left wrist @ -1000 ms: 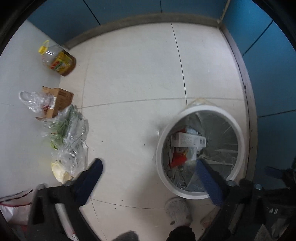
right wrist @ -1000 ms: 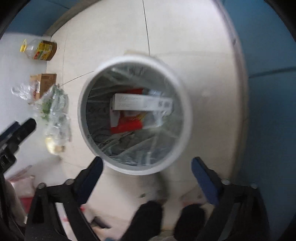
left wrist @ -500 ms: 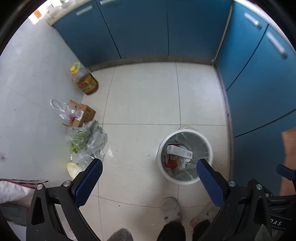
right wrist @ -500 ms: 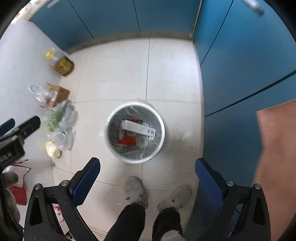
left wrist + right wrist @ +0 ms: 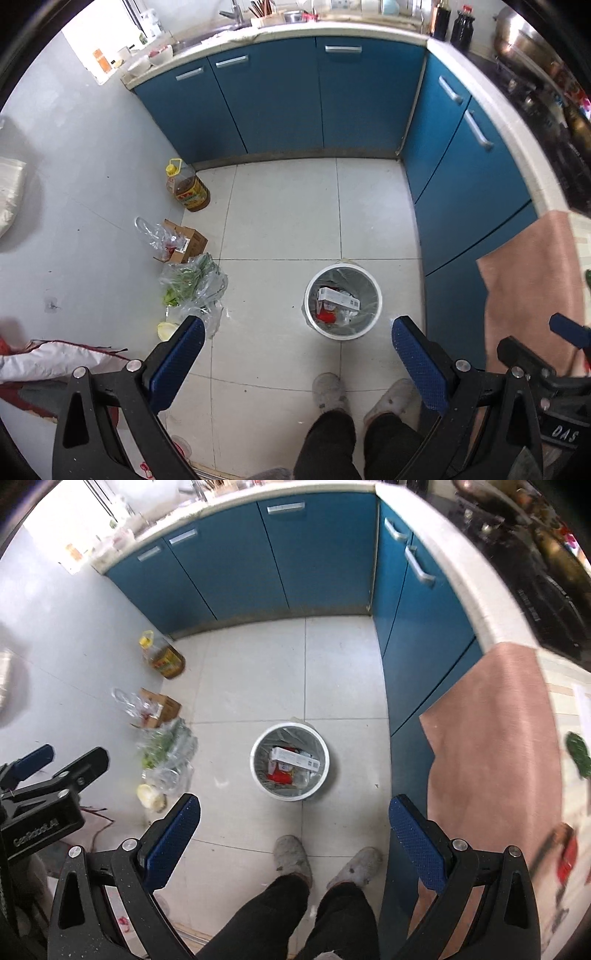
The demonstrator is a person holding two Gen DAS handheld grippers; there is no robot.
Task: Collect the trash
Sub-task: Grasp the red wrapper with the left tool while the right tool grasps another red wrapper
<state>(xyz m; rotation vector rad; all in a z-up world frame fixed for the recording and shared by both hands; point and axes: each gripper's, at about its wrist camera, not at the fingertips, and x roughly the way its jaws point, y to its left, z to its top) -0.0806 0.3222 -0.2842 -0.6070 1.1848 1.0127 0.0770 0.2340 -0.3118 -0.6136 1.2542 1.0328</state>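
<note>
Well above the floor, both tongs are spread wide and hold nothing. The left tongs [image 5: 297, 352] have their blue pads [image 5: 179, 360] far apart, touching nothing; the right tongs [image 5: 293, 829] stand released just as wide, also bare.

Ahead of and below both tongs, between their fingers, a white bin [image 5: 342, 300] sits on the tiled floor [image 5: 280, 229], lined with clear plastic. Inside it lie a white box [image 5: 338, 295] and red wrappers [image 5: 327, 314]. The bin is near the blue cabinets [image 5: 465, 206] to the right of the tongs, with a strip of floor between them.

To the left of the tongs, along the grey wall, loose items lie in a row: a bag of greens [image 5: 192, 284] just past the left pad, a cardboard box [image 5: 186, 242] with crumpled clear plastic [image 5: 153, 234] farther ahead, and an oil bottle [image 5: 186, 186] farthest, by the cabinet corner. The bag of greens and the box nearly touch; the bottle stands apart.

Open tile spreads ahead of the bin up to the far cabinets' kickboard. The person's two slippers [image 5: 291, 856] stand just short of the bin, beneath the tongs. A pink cloth [image 5: 491, 753] hangs over the tabletop edge to the right of the right tongs.
</note>
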